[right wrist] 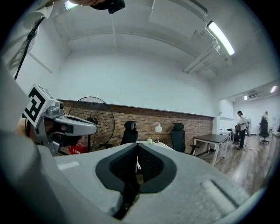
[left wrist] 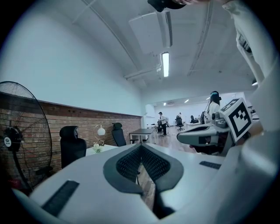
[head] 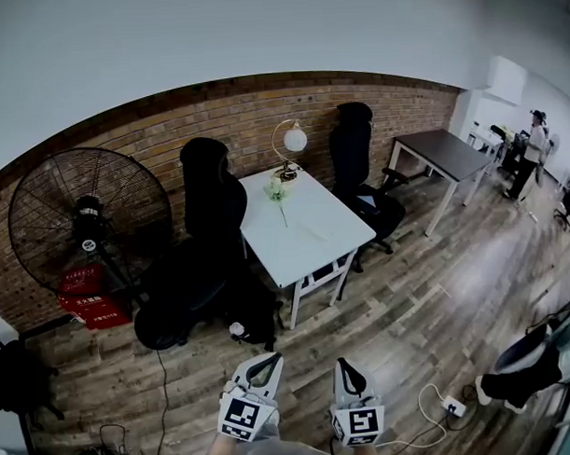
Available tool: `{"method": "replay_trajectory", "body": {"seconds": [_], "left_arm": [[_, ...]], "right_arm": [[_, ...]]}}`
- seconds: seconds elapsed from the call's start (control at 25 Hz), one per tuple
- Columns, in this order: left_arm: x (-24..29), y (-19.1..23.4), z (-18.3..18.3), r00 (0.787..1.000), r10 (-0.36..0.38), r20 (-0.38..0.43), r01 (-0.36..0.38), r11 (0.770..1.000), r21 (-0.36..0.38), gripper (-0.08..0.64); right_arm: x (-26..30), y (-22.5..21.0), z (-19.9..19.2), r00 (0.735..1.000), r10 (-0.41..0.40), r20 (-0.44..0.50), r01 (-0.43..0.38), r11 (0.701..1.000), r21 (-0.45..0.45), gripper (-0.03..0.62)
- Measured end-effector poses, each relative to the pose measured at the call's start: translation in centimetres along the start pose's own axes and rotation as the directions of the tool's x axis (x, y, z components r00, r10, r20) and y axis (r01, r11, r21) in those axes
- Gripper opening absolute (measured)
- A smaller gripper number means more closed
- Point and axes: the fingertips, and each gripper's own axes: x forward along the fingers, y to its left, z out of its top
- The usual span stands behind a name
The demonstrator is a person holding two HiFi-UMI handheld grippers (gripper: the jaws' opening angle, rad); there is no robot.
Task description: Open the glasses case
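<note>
No glasses case can be made out; a faint pale shape (head: 315, 232) lies on the white table (head: 309, 240), too small to name. My two grippers are held side by side low in the head view, well short of the table, pointing toward it. The left gripper (head: 262, 362) is shut with nothing between its pads (left wrist: 131, 162). Beside it the right gripper (head: 349, 365) is shut too and holds nothing (right wrist: 137, 149). Each gripper view shows the other gripper alongside: the right gripper (left wrist: 205, 135) and the left gripper (right wrist: 65, 124).
A globe lamp (head: 289, 141) and a small flower vase (head: 277, 189) stand at the table's far end. Black office chairs (head: 212, 196) (head: 354, 149) flank it. A big floor fan (head: 87, 219) stands left, a dark desk (head: 441, 151) right, a power strip (head: 453, 407) on the floor.
</note>
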Motion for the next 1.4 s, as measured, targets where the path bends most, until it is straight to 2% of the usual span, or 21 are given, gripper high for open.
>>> {"method": "replay_trajectory", "body": {"seconds": [0.52, 0.88, 1.12, 1.4], "left_arm": [[5.4, 8.3, -0.3, 0.999, -0.039, 0.001, 0.039, 0.999, -0.021, 0.005], [8.2, 11.2, -0.6, 0.997, -0.082, 0.001, 0.082, 0.996, -0.031, 0.005], [9.5, 12.4, -1.0, 0.996, -0.086, -0.009, 0.085, 0.995, -0.049, 0.006], [12.0, 13.9, -0.9, 0.997, -0.074, -0.012, 0.074, 0.997, -0.036, 0.005]], "right_arm": [[8.6, 0.0, 0.6, 0.997, -0.059, -0.056, 0.058, 0.998, -0.01, 0.006], [11.7, -0.4, 0.7, 0.992, -0.104, -0.076, 0.103, 0.994, -0.02, 0.006], [12.8, -1.4, 0.1, 0.986, -0.13, -0.107, 0.129, 0.992, -0.012, 0.006], [15.2, -3.0, 0.0, 0.988, -0.12, -0.098, 0.119, 0.993, -0.019, 0.006]]}}
